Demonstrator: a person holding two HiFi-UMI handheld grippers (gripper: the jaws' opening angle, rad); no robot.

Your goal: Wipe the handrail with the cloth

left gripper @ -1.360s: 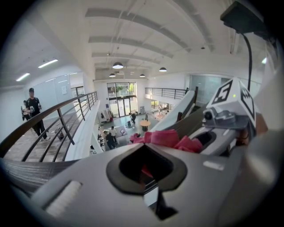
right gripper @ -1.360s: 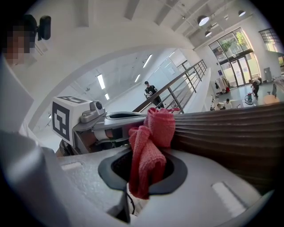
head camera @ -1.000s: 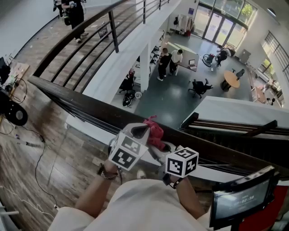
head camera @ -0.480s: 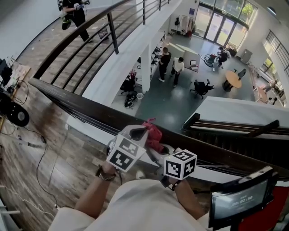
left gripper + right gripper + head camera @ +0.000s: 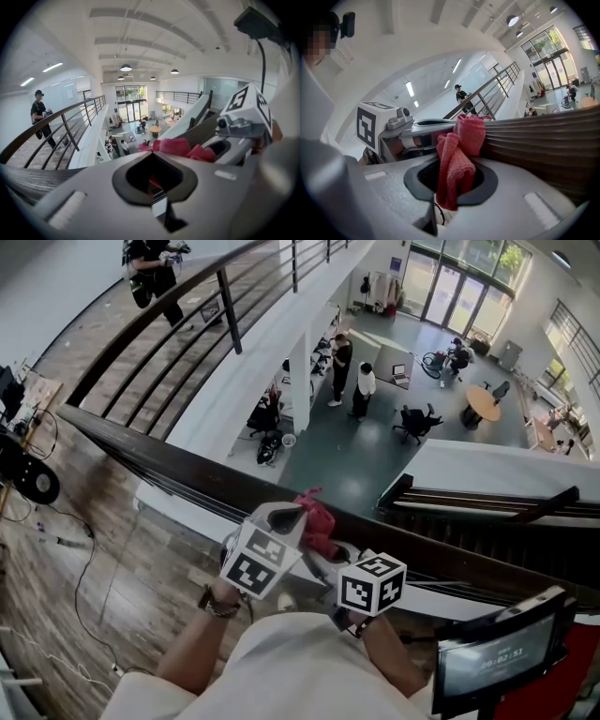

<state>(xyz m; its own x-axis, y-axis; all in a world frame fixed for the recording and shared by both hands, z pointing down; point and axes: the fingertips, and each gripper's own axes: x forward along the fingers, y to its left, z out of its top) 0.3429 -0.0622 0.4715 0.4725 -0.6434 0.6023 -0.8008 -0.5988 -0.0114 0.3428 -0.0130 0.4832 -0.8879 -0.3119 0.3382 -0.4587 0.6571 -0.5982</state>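
The right gripper (image 5: 451, 183) has its jaws clamped on the cloth (image 5: 461, 150), which lies against the handrail (image 5: 543, 145). The left gripper (image 5: 153, 180) is closed too, pinching the cloth's other end.

Wood-plank floor (image 5: 141, 592) carries a black disc (image 5: 36, 482) and thin cables (image 5: 89, 554).

I stand on the upper gallery of an open office building: over the dark handrail (image 5: 187, 470) I look down on a lobby floor (image 5: 347, 456) with office chairs (image 5: 412, 420), a round table (image 5: 481, 404), standing people (image 5: 364, 385) and tall glass doors (image 5: 450, 287).
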